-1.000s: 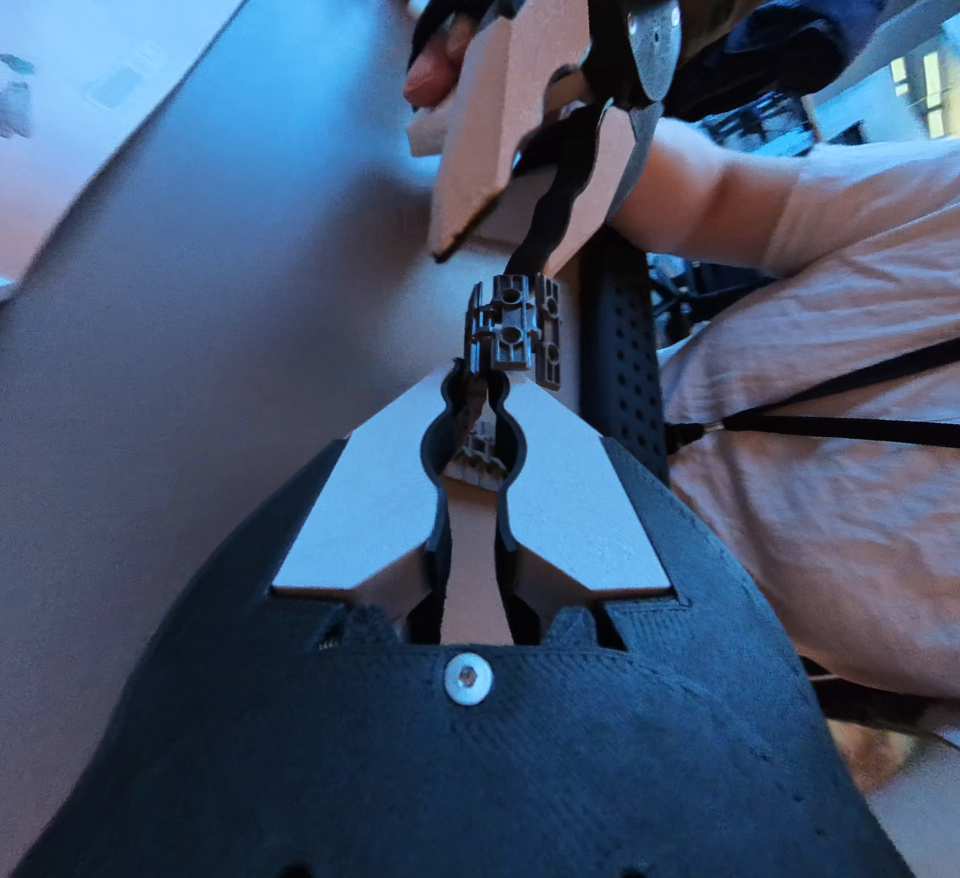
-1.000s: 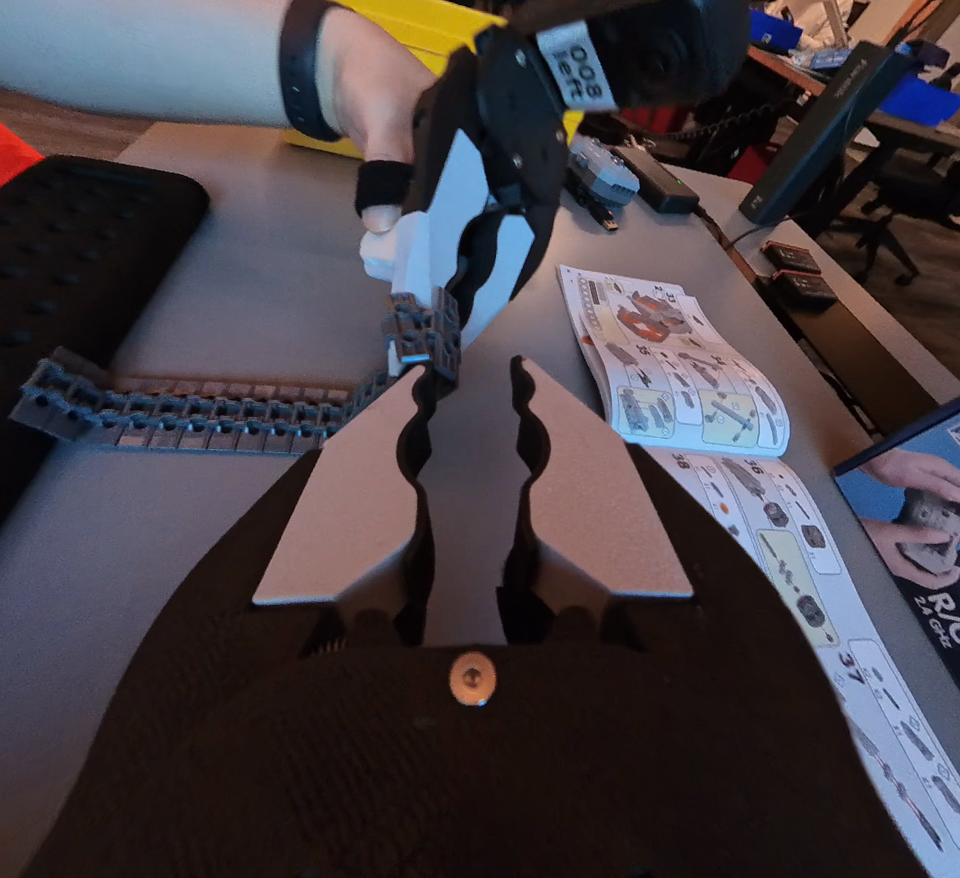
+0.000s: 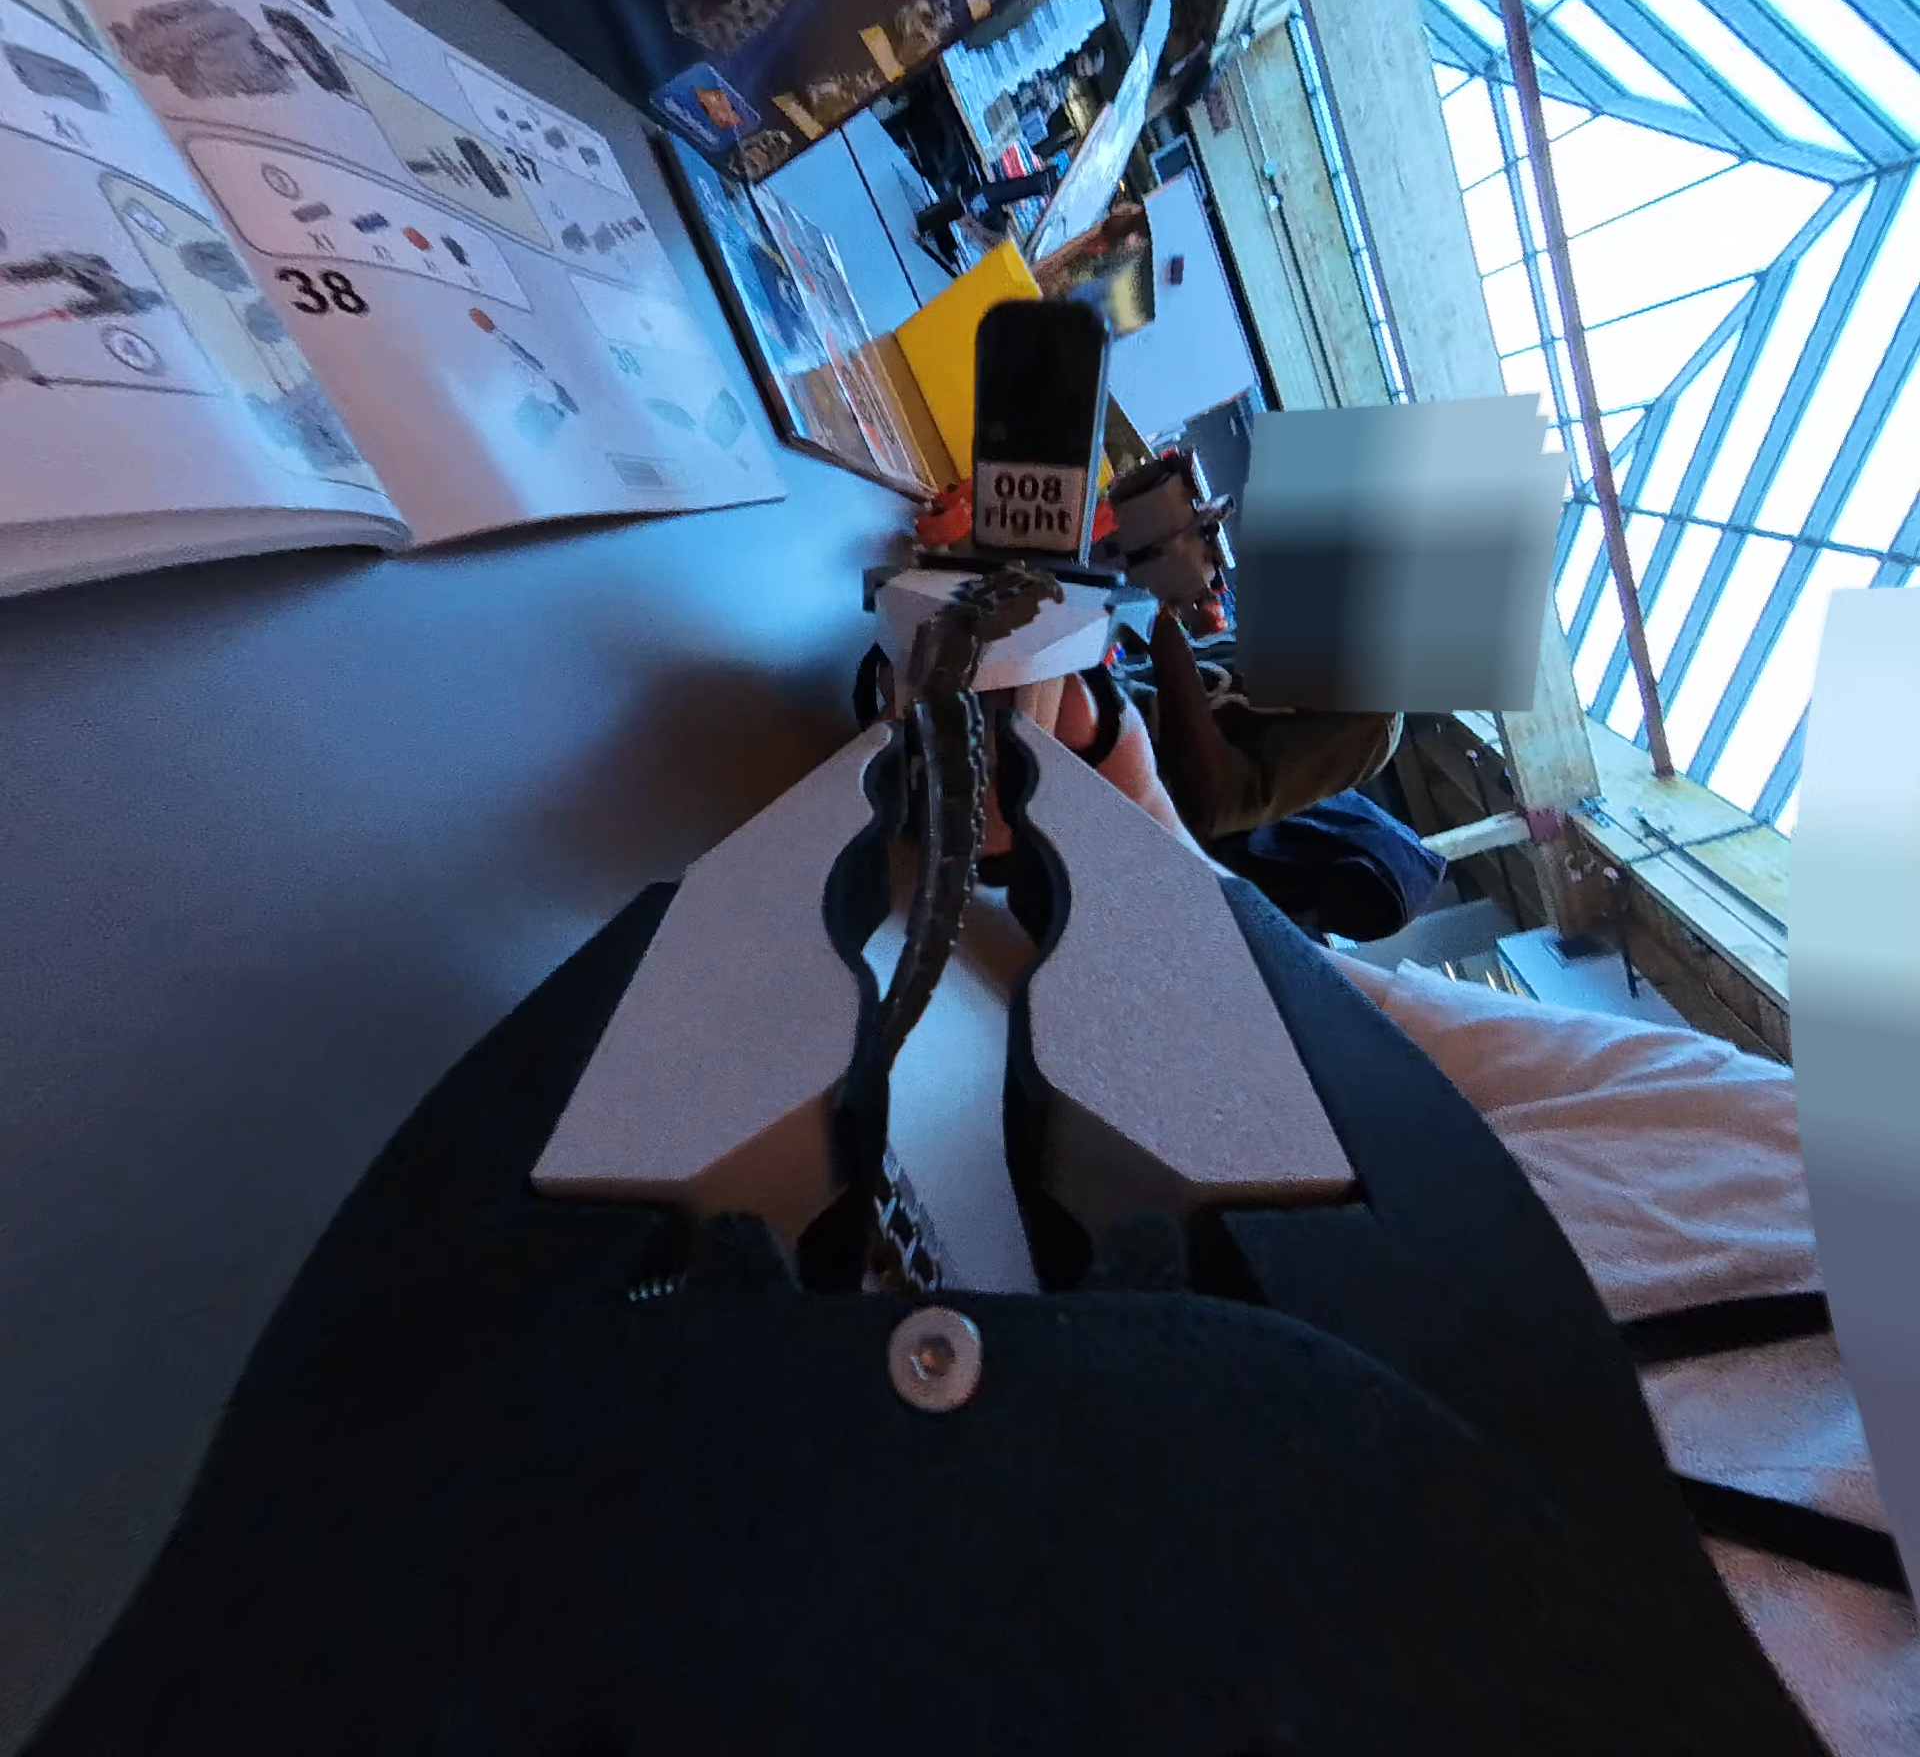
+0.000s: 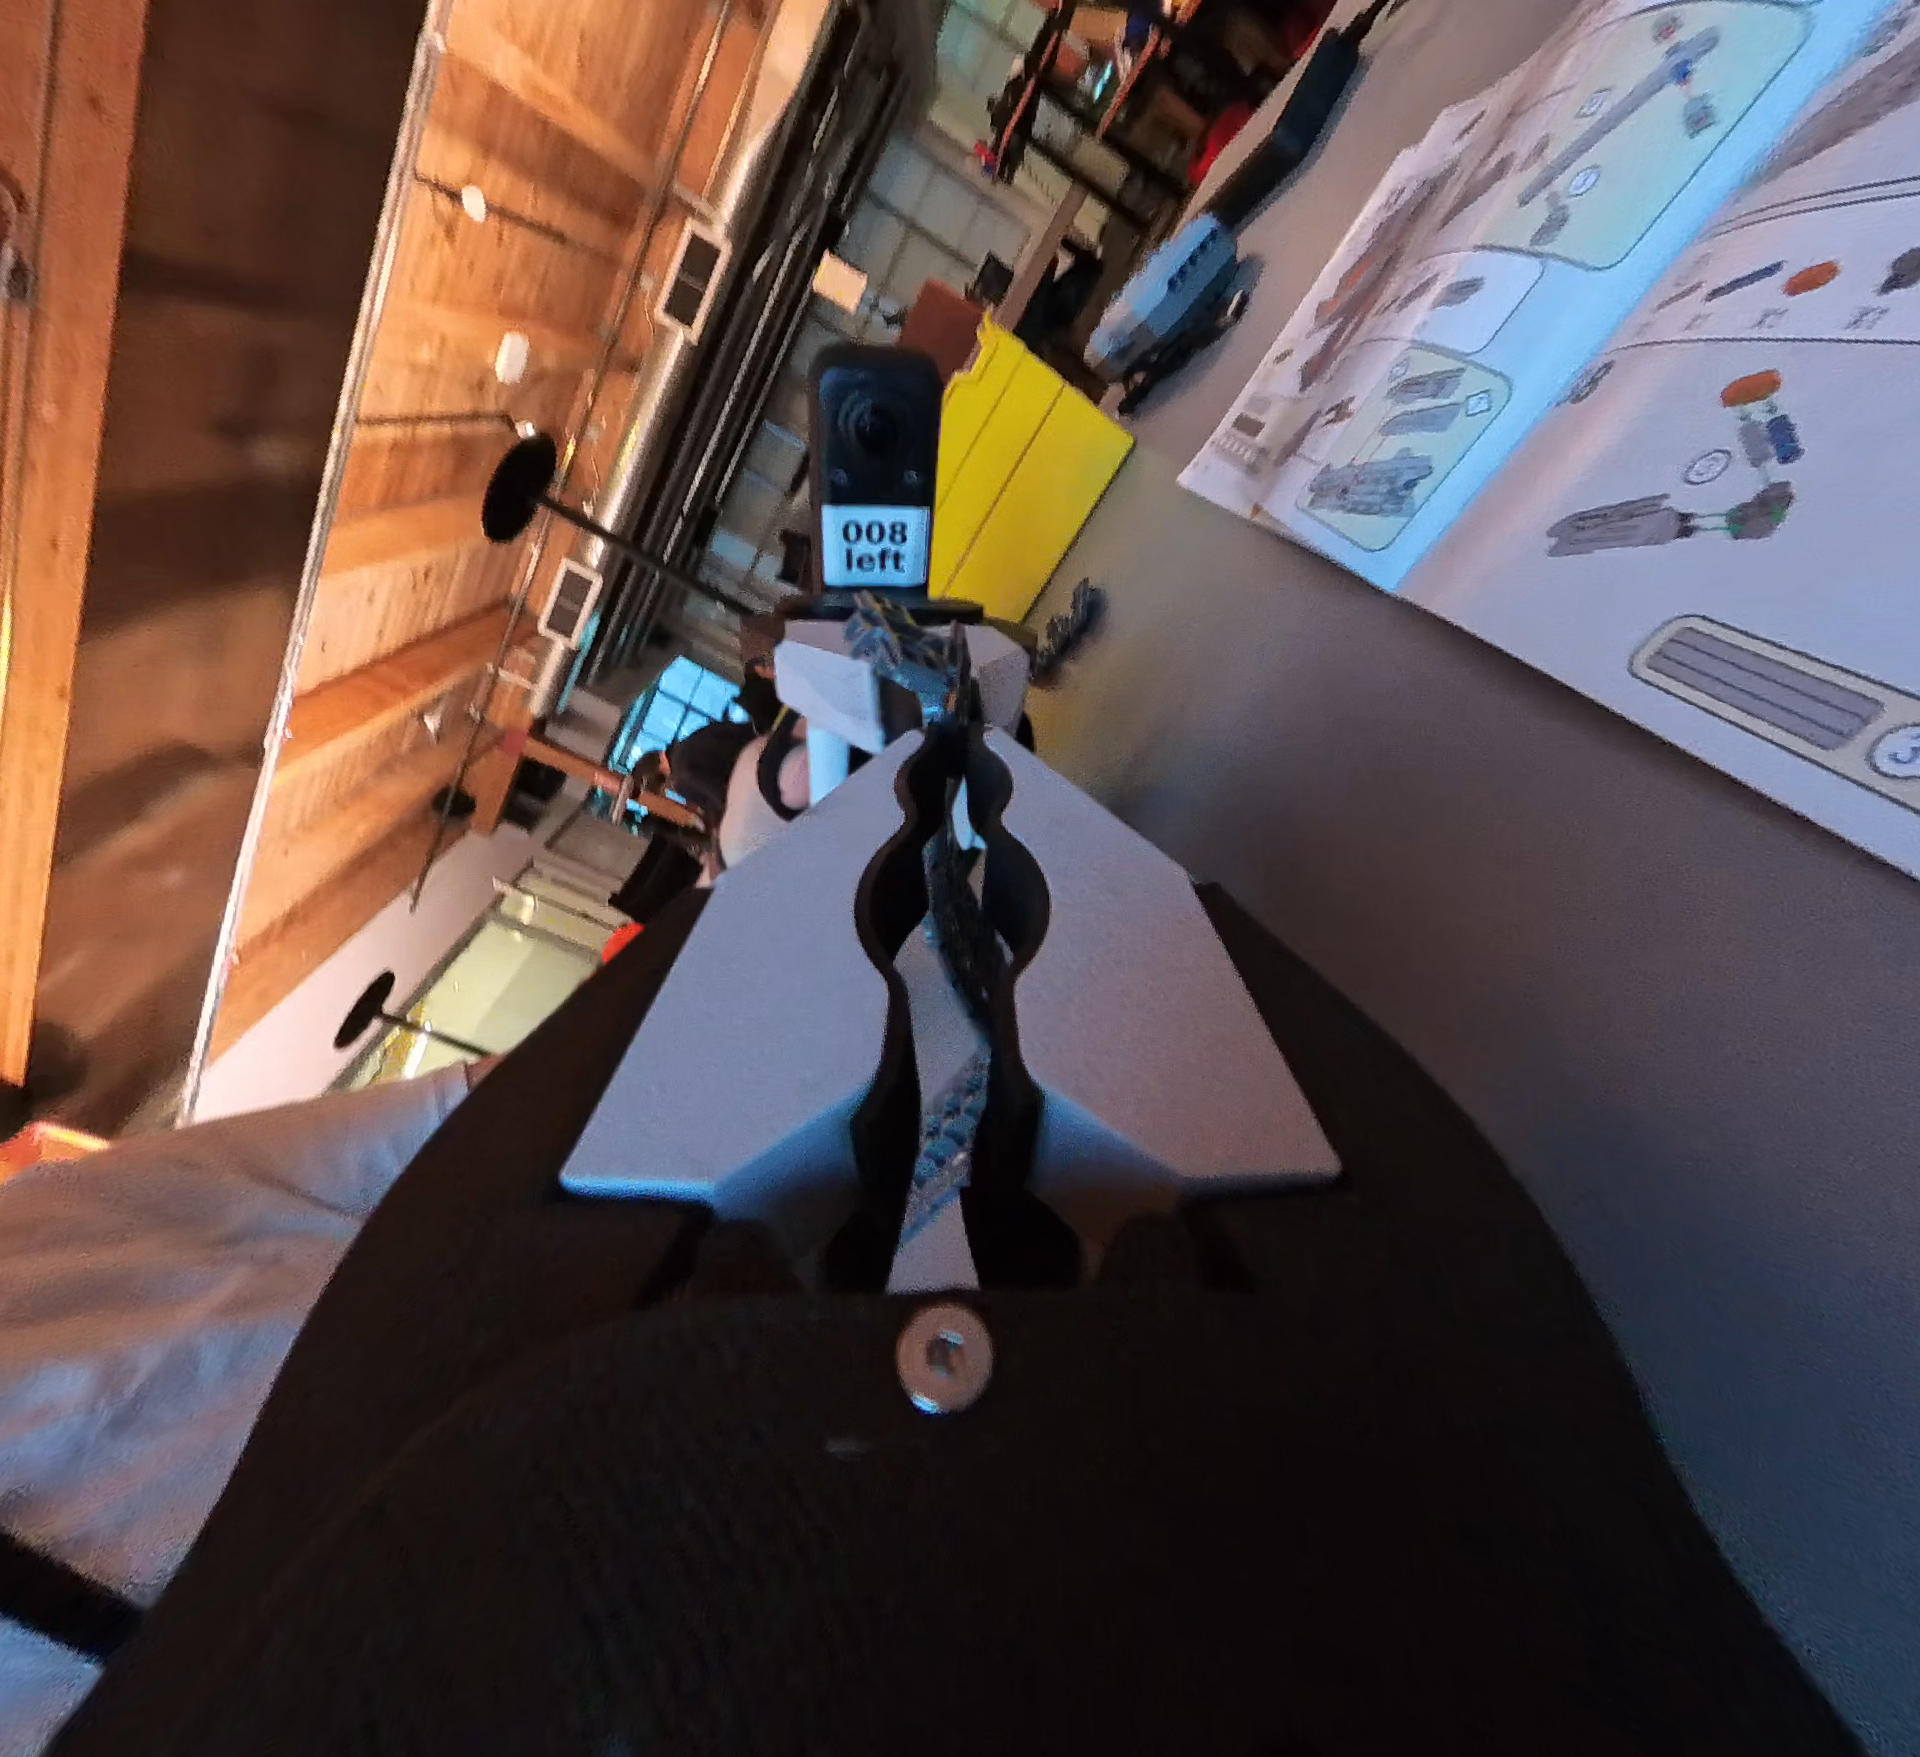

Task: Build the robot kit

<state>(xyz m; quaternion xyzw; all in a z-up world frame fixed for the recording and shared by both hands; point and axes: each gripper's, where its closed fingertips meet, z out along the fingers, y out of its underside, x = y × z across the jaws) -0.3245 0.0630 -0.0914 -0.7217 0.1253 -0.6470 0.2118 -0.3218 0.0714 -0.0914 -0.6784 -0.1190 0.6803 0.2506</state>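
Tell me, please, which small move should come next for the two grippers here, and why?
Probably lower both grippers together toward the grey table, with the jaws shut. The left gripper and the right gripper each clamp the dark grey linked plastic track, which spans the air between them; opening one side would likely let it swing.

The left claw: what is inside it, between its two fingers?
A dark toy track chain runs lengthwise between the fingers of the left claw and on to the right claw. Its near end disappears behind the claw's black body, so that part is hidden.
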